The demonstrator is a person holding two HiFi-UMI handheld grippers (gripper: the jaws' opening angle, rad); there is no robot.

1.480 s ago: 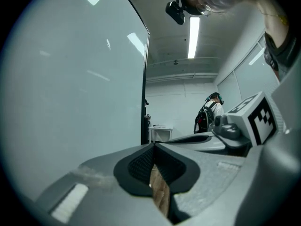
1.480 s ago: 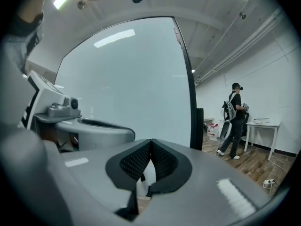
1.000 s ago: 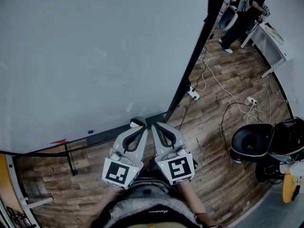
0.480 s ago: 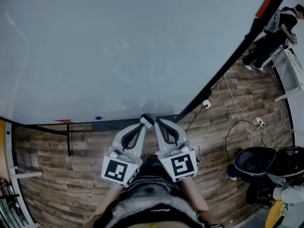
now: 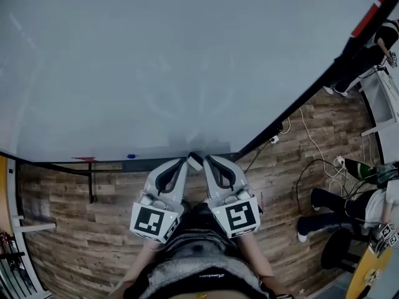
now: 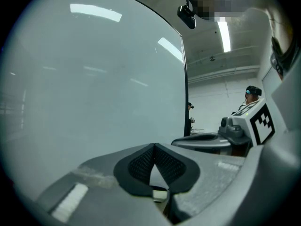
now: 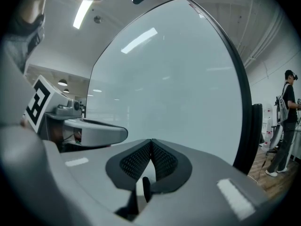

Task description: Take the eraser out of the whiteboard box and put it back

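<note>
The whiteboard fills most of the head view, and its ledge carries a red marker and a blue marker. No eraser or box shows in any view. My left gripper and right gripper are held side by side, their tips close to the board's lower edge. In the left gripper view the left gripper is shut and empty in front of the whiteboard. The right gripper is likewise shut with nothing in it, and it too faces the whiteboard.
A black stand bar runs below the ledge over the wooden floor. Cables and a power strip lie to the right. A seated person's legs are at right, and another person stands near a white table.
The whiteboard has swung to fill more of the head view, and both grippers have moved together closer to its lower edge. Both stay shut. A seated person's legs now show at right.
</note>
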